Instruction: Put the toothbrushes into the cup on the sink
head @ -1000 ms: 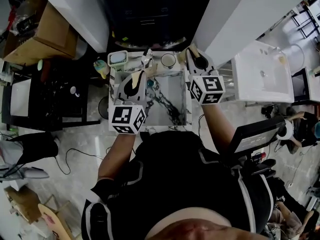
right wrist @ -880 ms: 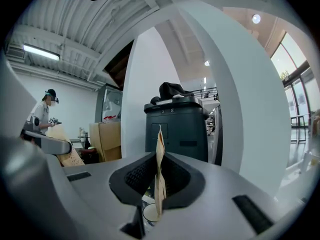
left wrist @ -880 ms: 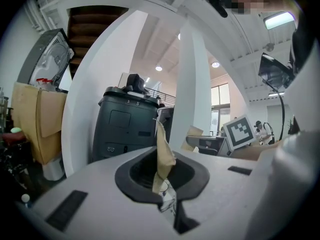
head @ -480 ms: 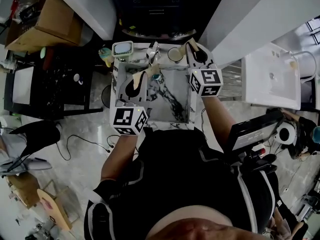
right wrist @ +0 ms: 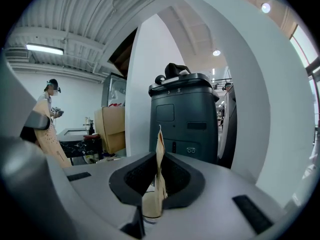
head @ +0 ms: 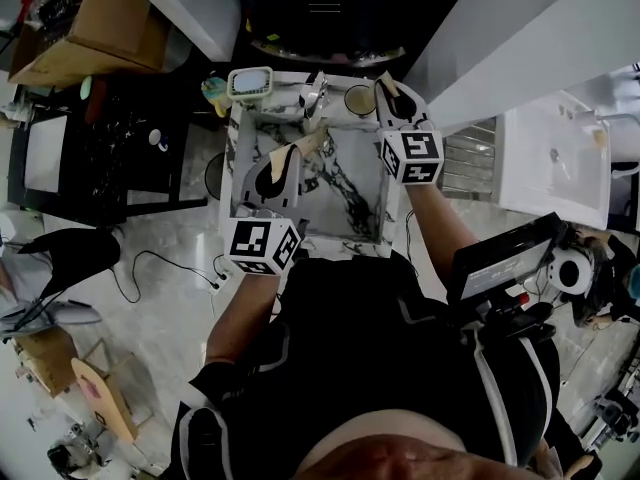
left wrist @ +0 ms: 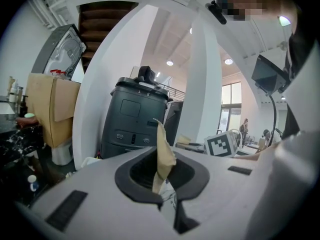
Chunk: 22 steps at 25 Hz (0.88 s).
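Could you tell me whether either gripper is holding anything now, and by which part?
Nothing appears to be held: the left gripper and the right gripper each have their jaws closed together with nothing between them.

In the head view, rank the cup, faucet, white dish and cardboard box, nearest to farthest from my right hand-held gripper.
1. Cup, just left of the right hand-held gripper.
2. Faucet, further left.
3. White dish, left of the faucet.
4. Cardboard box, far left.

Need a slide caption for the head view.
Head view: a person leans over a marble sink, left gripper above it, right gripper near the cup at its back edge.
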{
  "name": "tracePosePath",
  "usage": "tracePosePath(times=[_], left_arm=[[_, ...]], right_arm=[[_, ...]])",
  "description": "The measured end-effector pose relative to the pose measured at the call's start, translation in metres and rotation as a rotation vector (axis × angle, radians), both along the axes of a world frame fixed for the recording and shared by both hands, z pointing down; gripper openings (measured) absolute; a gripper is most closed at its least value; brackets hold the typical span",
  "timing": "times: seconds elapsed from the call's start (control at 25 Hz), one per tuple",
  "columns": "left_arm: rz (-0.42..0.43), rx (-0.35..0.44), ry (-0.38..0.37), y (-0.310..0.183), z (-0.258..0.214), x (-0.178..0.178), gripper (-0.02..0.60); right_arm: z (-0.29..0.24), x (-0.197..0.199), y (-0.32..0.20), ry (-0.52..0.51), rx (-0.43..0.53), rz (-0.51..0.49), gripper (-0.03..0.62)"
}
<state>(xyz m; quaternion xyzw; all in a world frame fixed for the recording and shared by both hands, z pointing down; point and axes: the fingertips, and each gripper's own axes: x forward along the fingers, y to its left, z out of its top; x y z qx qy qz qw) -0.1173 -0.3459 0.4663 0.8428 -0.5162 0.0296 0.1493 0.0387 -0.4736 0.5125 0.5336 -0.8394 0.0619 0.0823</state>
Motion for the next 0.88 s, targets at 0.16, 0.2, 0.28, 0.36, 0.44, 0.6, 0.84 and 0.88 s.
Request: tracePosePath(times=[0.16, 0.2, 0.28, 0.36, 0.44, 0.6, 0.84, 0.88], left_arm=[[-0.006, -0.013, -0.001, 0.002, 0.007, 0.000, 0.024], [-0.007, -0.017, -0.002, 0.003, 0.009, -0.001, 0.023], [-0.006, -0.021, -0.006, 0.003, 0.011, -0.002, 0.023], [-0.001, -0.024, -0.011, 0.003, 0.012, -0.002, 0.023], [0.006, -0.030, -0.013, 0.005, 0.014, -0.001, 0.024], [0.006, -0.043, -0.014, 0.005, 0.019, -0.003, 0.023], [-0.002, -0.049, -0.012, 0.006, 0.022, -0.004, 0.024], [-0.001, -0.050, -0.012, 0.006, 0.022, -0.003, 0.023]], right_arm=[[0.015, -0.002, -0.006, 0.007, -0.016, 0.000, 0.043], [0.019, -0.003, -0.006, 0.005, -0.022, 0.000, 0.043], [0.026, -0.005, -0.008, 0.003, -0.031, 0.001, 0.043], [0.031, -0.006, -0.009, 0.003, -0.037, 0.002, 0.043], [0.037, -0.007, -0.010, 0.007, -0.044, 0.004, 0.043], [0.053, -0.007, -0.013, 0.016, -0.070, 0.013, 0.043], [0.062, -0.008, -0.013, 0.031, -0.070, 0.009, 0.043], [0.063, -0.007, -0.013, 0.030, -0.074, 0.011, 0.043]])
